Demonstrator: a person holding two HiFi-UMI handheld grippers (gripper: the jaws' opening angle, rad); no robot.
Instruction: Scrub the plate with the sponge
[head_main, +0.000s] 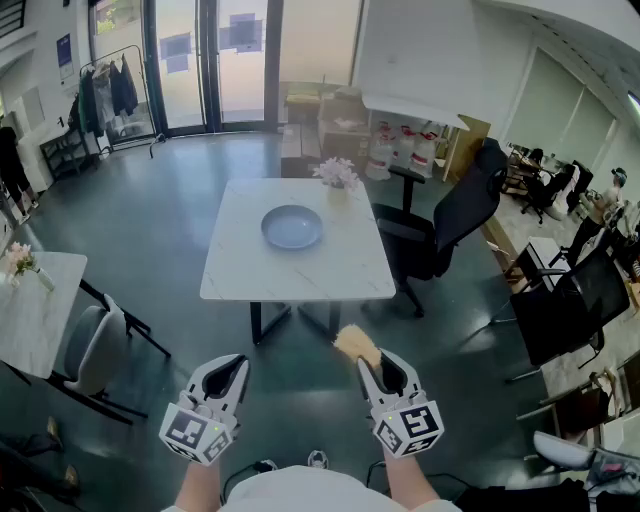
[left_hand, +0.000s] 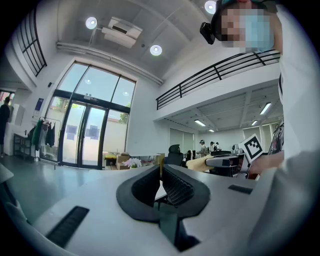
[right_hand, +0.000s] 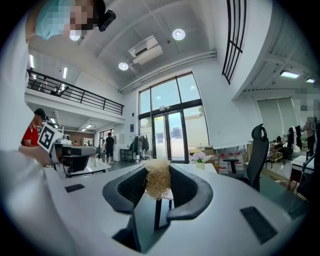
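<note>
There is one plate (head_main: 292, 227). It is round and pale blue, and it lies flat near the middle of one white table (head_main: 300, 278), at 12 o'clock from the person in the head view. Nothing touches it. There is one sponge (head_main: 355, 344), a rough, straw-yellow lump. It is well apart from the plate, at about 5 o'clock from it, off the table and up over the dark floor (head_main: 150, 230). The right gripper (right_hand: 157, 176) pinches the sponge between its two black jaws, and the sponge sticks out past their tips. The left gripper (left_hand: 161, 169) is at 9 o'clock from the right one, near it but not touching. Its two jaws are pressed together with nothing between them. There are two grippers in all, and each has one cube with black and white squares at its back end. Both point level, toward the table. On the table there is also one small bunch of pale flowers (head_main: 335, 173), at 1 o'clock from the plate, near the far edge. One black chair (head_main: 445, 225) stands just beside the table at 3 o'clock. One more white table, the side table (head_main: 35, 320), shows at 9 o'clock by the left edge, with one grey chair (head_main: 88, 345) beside it and one bunch of pink flowers (head_main: 20, 258) on it. At 11 o'clock, far back, are tall glass doors (head_main: 215, 60) and one coat rack (head_main: 105, 90).
</note>
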